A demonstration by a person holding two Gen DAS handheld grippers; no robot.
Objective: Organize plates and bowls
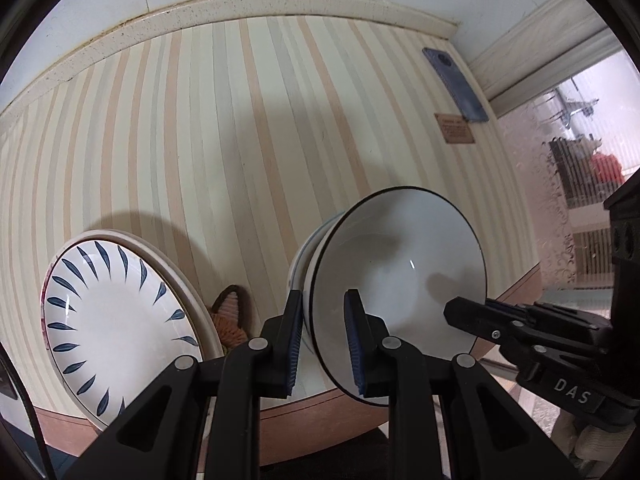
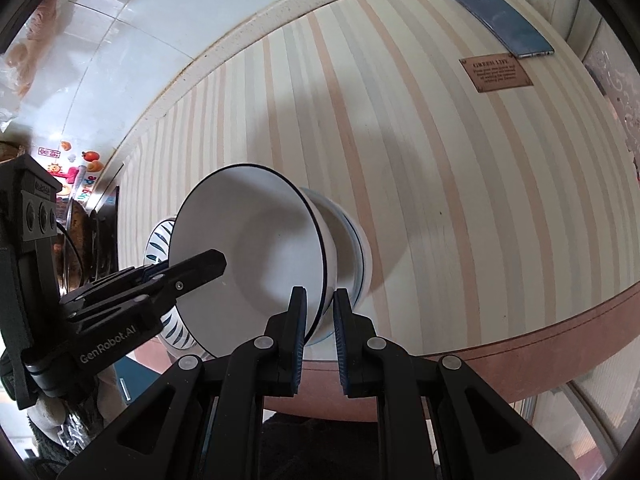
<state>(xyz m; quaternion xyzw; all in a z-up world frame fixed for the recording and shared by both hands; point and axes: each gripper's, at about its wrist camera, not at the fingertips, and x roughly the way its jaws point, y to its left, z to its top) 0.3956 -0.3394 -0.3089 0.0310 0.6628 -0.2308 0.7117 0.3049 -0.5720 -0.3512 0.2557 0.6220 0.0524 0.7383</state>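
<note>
A white bowl [image 1: 400, 276] [image 2: 248, 264] with a thin dark rim tilts over the striped table [image 1: 200, 140] near its front edge. My left gripper [image 1: 324, 340] is shut on its rim on one side, with one pad inside and one outside. On the opposite rim my right gripper [image 2: 321, 332] is shut the same way. Each gripper shows in the other view: the right gripper [image 1: 452, 312] and the left gripper [image 2: 218, 260]. A second bowl [image 1: 304, 256] [image 2: 354, 240] with a blue line nests under the first. A blue-leaf plate [image 1: 116, 320] [image 2: 158, 240] lies on a cream plate [image 1: 188, 280] to the left.
A blue phone [image 1: 456, 84] [image 2: 500, 20] and a brown label [image 1: 456, 128] [image 2: 496, 74] lie at the far right of the table. An orange woven piece [image 1: 232, 320] sits between plate and bowls. The brown table edge [image 2: 520, 336] runs close below the grippers.
</note>
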